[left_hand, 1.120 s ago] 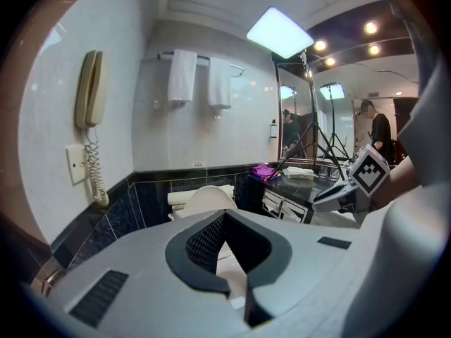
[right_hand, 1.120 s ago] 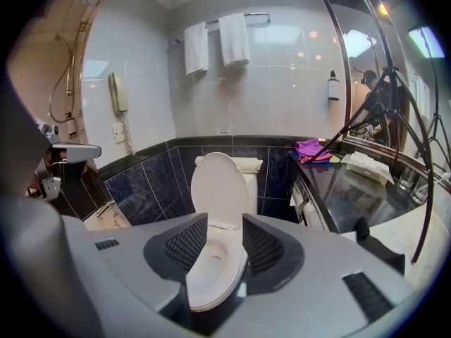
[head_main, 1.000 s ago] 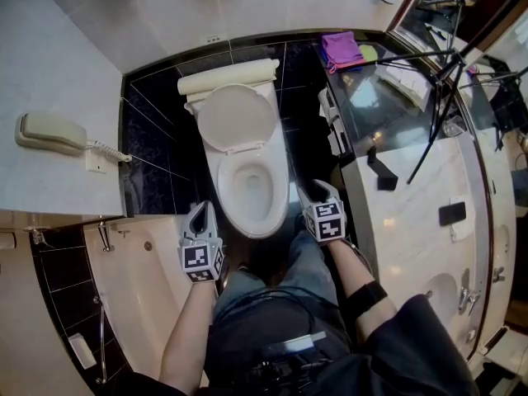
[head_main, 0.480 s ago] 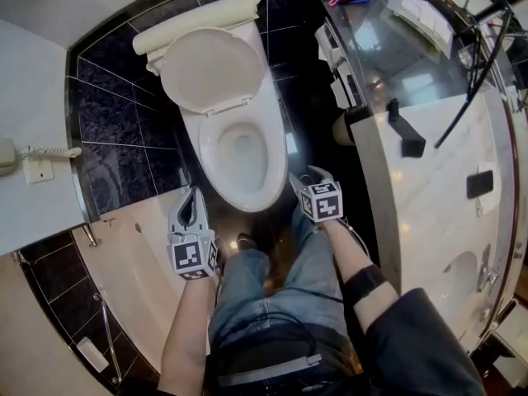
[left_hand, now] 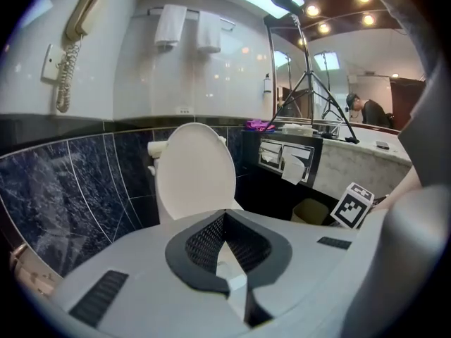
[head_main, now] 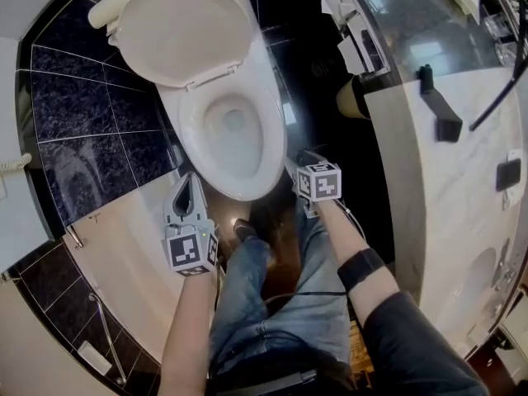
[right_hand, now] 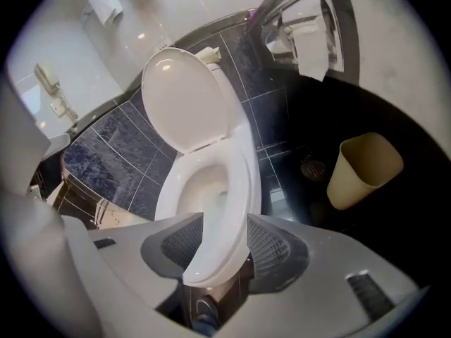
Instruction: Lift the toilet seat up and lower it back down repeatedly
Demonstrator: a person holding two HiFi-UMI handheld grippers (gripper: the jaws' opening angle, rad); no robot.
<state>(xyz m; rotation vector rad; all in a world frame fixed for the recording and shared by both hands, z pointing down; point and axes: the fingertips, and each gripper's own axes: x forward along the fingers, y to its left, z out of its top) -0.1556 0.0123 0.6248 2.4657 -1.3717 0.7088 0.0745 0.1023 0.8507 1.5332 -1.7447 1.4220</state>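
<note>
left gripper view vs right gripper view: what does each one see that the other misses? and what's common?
Only the left gripper view: the tripod, a person in the far background, and the ceiling spotlights.
Only the right gripper view: the inside of the toilet bowl, the floor drain and a shoe at the bottom edge.
Both: the raised lid, the wall phone and the paper holder.

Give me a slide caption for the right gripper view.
The right gripper, jaws open, frames the front of the toilet seat; lid raised behind, waste bin at right.
</note>
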